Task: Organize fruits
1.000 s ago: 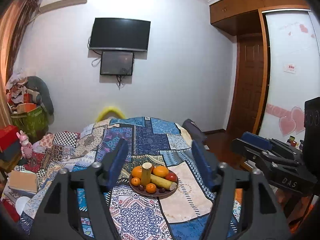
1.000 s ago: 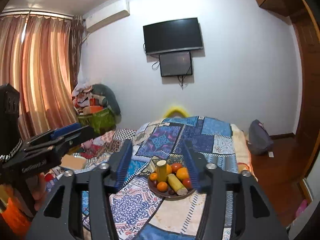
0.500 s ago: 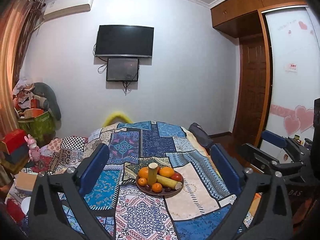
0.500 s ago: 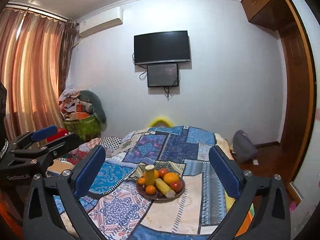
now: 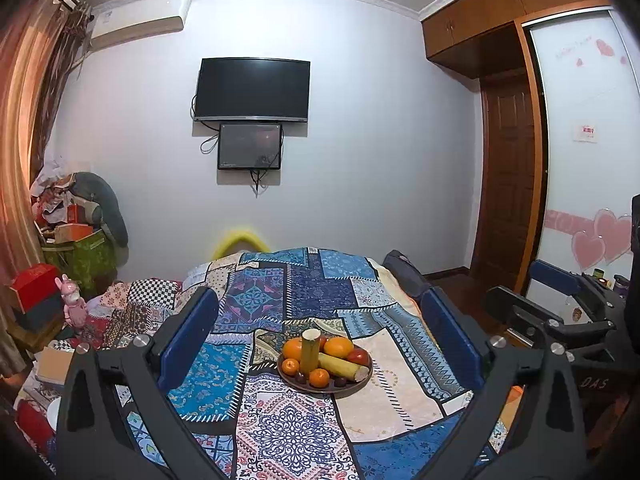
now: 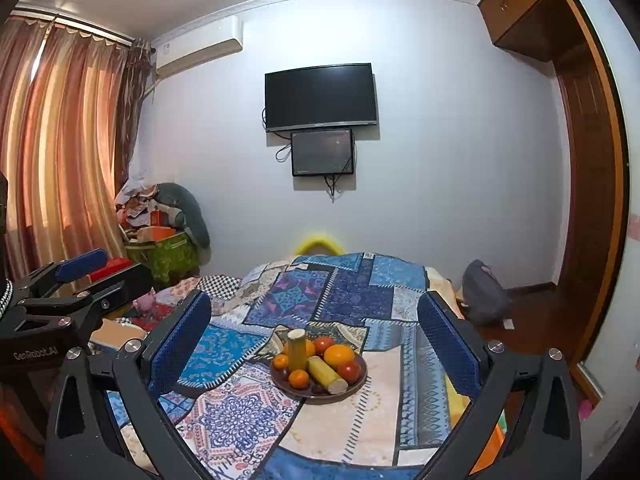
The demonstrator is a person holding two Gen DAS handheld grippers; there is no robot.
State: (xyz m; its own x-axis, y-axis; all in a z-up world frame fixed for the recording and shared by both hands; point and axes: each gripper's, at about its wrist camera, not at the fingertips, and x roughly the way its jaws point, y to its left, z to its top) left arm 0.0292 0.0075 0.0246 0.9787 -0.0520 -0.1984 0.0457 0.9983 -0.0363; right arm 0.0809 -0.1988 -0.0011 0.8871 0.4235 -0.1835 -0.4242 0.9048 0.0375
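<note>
In the left wrist view, the left gripper (image 5: 320,332) has its jaws wide and holds nothing; the plate (image 5: 352,387) of fruits rests on the patchwork bed (image 5: 304,280), between the jaws and beyond them. In the right wrist view, the right gripper (image 6: 316,332) also has wide, empty jaws, the plate (image 6: 318,396) again lies between them on the bed (image 6: 340,292), and the left gripper (image 6: 76,280) is far left of the plate.

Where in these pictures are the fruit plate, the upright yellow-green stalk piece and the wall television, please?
fruit plate (image 5: 347,388), left wrist view, front rim.
upright stalk piece (image 6: 296,350), right wrist view, mid-length.
television (image 5: 252,89), left wrist view, screen centre.
</note>
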